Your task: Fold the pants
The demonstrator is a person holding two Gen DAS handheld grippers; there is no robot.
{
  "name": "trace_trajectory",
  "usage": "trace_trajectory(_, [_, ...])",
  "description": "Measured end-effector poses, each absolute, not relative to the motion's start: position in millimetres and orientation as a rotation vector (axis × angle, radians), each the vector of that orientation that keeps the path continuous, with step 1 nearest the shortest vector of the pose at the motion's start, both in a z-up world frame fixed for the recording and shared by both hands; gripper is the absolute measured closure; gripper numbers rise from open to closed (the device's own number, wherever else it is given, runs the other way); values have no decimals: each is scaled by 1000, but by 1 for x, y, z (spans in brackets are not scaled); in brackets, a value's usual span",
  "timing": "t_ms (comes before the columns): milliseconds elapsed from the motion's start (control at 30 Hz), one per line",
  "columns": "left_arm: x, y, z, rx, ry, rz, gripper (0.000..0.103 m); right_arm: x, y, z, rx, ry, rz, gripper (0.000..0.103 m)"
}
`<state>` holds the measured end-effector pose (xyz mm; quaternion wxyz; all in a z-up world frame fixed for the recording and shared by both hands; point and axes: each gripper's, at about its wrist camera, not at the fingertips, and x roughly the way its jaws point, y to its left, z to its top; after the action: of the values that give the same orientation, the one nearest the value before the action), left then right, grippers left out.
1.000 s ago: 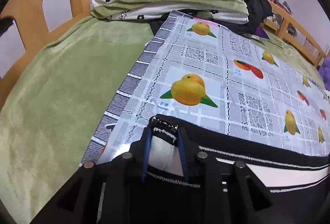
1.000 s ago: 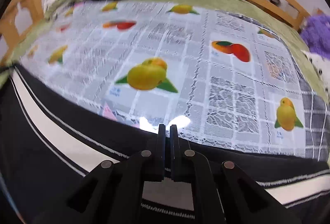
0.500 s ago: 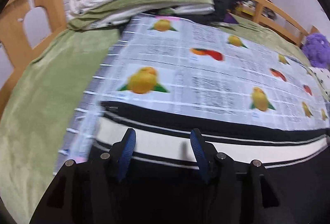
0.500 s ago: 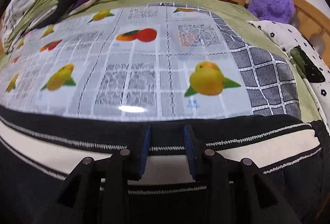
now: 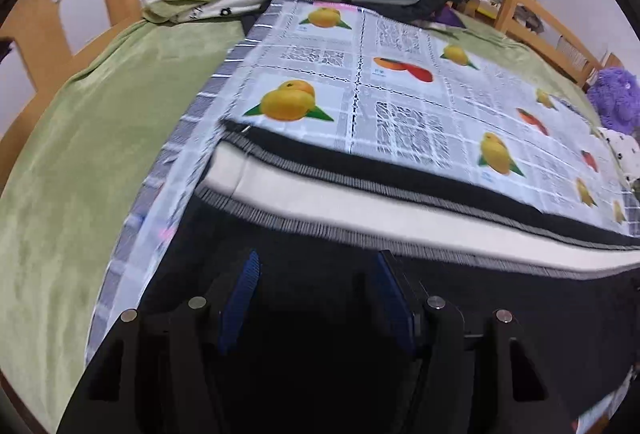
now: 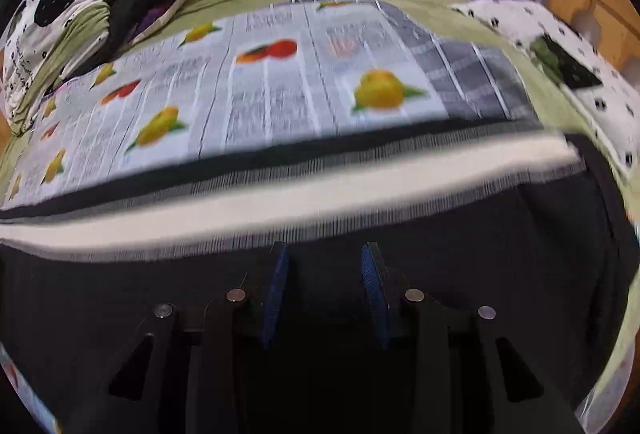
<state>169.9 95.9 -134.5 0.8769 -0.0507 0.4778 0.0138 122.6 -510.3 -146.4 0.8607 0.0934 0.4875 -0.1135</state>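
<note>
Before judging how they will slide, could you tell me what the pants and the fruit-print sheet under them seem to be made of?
Pants: matte black knit, probably; ribbed edging beside the cream stripe.
Sheet: looks like smooth, slightly glossy plastic-coated cloth; flat, crisp print, though blur leaves this uncertain.

Left gripper [image 5: 316,266] and right gripper [image 6: 325,254] angled steeply downward — blue-padded fingers [image 5: 245,286] just parted, nothing clamped between them.
</note>
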Motion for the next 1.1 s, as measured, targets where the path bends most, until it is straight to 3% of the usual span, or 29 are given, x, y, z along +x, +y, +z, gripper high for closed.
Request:
trace_trajectory(200, [99, 117, -120, -132, 984, 20, 45, 59, -503, -152, 209, 1051, -259, 62])
trace_trajectory(367, [52, 150, -117, -160, 965, 50, 45, 26, -486, -125, 196, 1016, -244, 62])
trace_trajectory(667, [63, 186, -95, -129, 966, 69, 45, 35, -422, -66, 290, 928, -163, 61])
trace_trajectory(1100, [95, 195, -162, -416, 1062, -32, 45, 50, -346, -59, 352, 936, -107, 59])
